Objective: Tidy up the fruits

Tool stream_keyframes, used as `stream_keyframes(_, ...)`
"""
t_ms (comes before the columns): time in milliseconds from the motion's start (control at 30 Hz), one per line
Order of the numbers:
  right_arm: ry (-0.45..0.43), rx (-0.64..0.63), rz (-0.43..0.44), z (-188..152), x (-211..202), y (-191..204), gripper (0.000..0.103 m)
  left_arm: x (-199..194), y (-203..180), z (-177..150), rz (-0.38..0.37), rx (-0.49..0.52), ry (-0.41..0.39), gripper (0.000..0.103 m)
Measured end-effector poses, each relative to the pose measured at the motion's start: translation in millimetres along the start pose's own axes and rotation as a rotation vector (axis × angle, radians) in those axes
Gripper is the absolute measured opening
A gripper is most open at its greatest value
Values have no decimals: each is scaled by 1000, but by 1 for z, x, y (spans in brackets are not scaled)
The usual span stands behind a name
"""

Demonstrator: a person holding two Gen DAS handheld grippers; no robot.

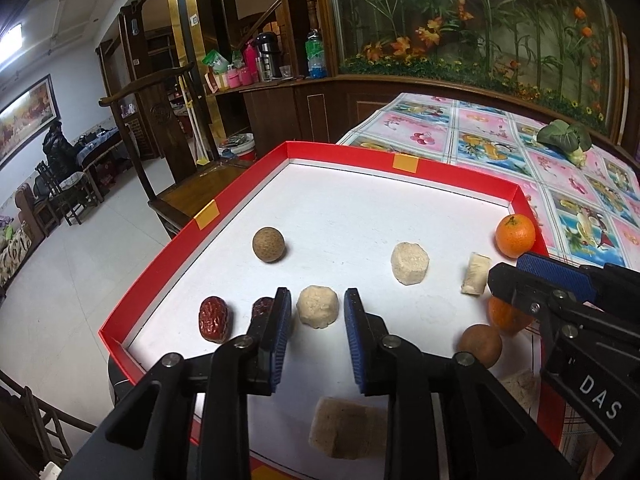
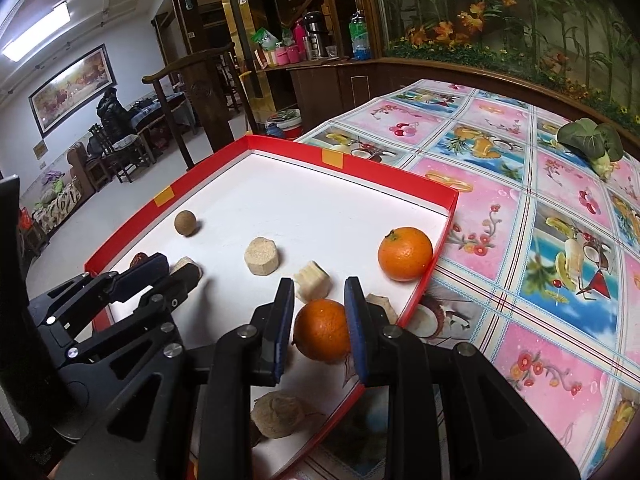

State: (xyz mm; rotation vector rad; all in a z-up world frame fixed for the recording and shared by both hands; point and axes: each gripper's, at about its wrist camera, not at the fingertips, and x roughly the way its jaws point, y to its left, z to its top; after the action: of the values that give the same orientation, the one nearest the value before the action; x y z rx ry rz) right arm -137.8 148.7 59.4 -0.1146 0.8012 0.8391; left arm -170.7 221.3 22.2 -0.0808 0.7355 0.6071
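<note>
In the left wrist view, the left hand-held gripper point(image 1: 318, 334) is seen with its jaws spread wide and nothing held; a pale round cake point(image 1: 317, 305) lies between and just beyond the blue pads. Two red dates point(image 1: 214, 319) are seen just left of the left finger, one partly hidden behind it. A brown round fruit point(image 1: 268, 244) lies further into the red-rimmed tray point(image 1: 344, 151), and a far orange point(image 1: 515, 236) rests at the tray's right wall. The right hand-held gripper point(image 1: 540, 280) is seen from the side, so its grip cannot be judged here.

In the right wrist view, the right hand-held gripper point(image 2: 320, 330) is shown flanking a near orange point(image 2: 322, 330): the right pad appears to touch the peel, while contact on the left cannot be told. The tray is seen resting on the worktop point(image 2: 520, 208) covered in a fruit-print cloth.

The orange is judged light, firm yet slightly yielding, with a dimpled peel that should hold well; it is best taken across its widest part. The dates are judged small and wrinkled, the cakes crumbly.
</note>
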Motion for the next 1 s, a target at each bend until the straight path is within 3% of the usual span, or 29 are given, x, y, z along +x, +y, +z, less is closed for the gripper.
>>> stream_keyframes(100,0,3,7,1,-1,-1,28,-3,1,1,13,-5,-8,50)
stream_keyframes(267,-46,0,24,2,-14,0,29,-11,7,5,26,-38,-32,67)
stream_keyframes(333,-49,-4,23,2,-17,1,40,-16,9,7,40,-54,-47,75)
stream_keyframes(367,-52,-3,21,2,-18,2,51,-18,9,8,45,-61,-53,78)
stream_keyframes(700,-95,-6,7,4,-30,3,71,-34,16,13,96,-113,-72,85)
stream_keyframes(1000,-169,-36,17,4,-48,11,77,-51,37,9,60,-244,-75,93)
